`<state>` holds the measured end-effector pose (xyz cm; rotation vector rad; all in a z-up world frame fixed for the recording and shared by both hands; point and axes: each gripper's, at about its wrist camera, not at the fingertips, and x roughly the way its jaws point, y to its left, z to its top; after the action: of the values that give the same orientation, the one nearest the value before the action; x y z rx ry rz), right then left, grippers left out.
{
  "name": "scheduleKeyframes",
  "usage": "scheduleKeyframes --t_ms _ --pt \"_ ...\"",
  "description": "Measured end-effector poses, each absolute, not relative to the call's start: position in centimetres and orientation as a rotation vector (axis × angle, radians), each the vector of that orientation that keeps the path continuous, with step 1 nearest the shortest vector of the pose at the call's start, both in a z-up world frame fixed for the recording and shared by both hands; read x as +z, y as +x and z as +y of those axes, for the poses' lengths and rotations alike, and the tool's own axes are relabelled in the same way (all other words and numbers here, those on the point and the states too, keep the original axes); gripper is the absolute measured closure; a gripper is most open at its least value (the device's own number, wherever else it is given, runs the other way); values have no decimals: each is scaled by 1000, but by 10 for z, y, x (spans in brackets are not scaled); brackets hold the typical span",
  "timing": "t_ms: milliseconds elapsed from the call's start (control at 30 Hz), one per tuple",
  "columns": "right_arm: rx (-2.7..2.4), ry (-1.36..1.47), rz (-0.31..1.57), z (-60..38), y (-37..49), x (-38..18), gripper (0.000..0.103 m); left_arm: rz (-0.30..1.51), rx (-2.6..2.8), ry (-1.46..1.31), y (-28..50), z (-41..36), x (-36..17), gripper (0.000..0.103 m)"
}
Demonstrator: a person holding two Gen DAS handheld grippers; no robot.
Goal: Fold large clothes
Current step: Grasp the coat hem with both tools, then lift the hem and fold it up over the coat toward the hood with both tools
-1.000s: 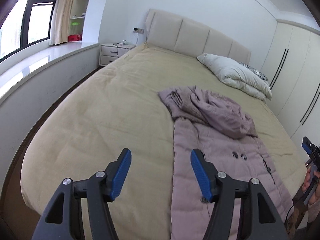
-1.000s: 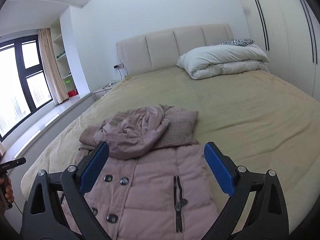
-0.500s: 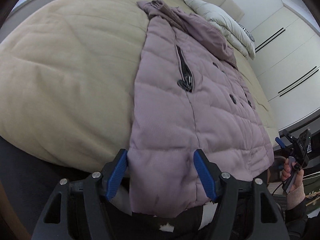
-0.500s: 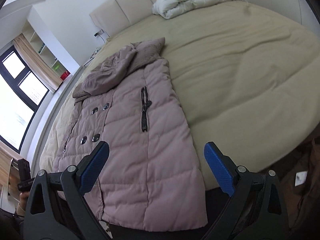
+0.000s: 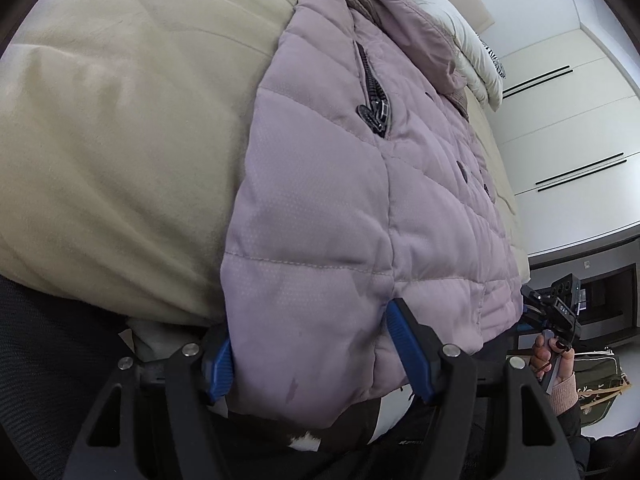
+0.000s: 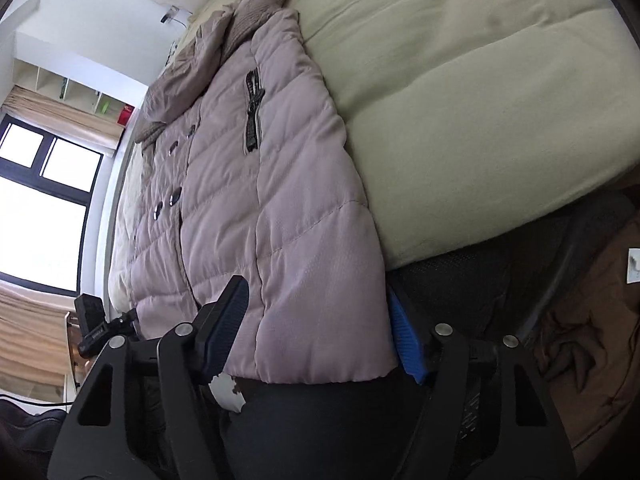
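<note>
My left gripper and right gripper each straddle the puffer coat's hem, fingers apart, low in frame.

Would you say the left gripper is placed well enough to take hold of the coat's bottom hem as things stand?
Probably yes. The left gripper is open, with its blue fingers on either side of the near corner of the coat, where the hem hangs over the edge of the bed. Nothing lies between them.

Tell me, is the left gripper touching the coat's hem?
Touching. In the left wrist view, the open left gripper straddles the coat hem, and both blue pads press against the fabric.
</note>
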<state>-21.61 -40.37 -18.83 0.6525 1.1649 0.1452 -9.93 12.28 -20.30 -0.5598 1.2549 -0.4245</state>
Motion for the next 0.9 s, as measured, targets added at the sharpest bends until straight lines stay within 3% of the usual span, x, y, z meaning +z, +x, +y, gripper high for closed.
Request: scheduleKeyframes --t_ms 33,100,133,200,267,367,500,900 --pt "157 667 1156 -403 -215 -188 37 1257 -430 -567 -100 122 -204 33" --pt "168 712 1163 -405 -212 -192 47 1260 -437 -574 -99 121 -207 40" --pt "173 716 1171 -405 -211 -194 51 1262 -441 -576 -99 120 -208 48" --pt "175 714 1184 -405 -209 -198 69 1262 -440 -567 -97 119 -207 62" --pt "174 733 1176 -407 -210 -200 73 1257 -446 -572 -98 120 -205 80" --pt "167 733 1145 -405 -213 -196 84 1241 -443 -537 -100 116 -197 91" --pt "149 667 1115 -395 -216 -185 93 1212 -462 -432 -105 107 -180 95" --pt "182 640 1141 -380 -267 -150 96 1306 -546 -308 -140 114 -161 96"
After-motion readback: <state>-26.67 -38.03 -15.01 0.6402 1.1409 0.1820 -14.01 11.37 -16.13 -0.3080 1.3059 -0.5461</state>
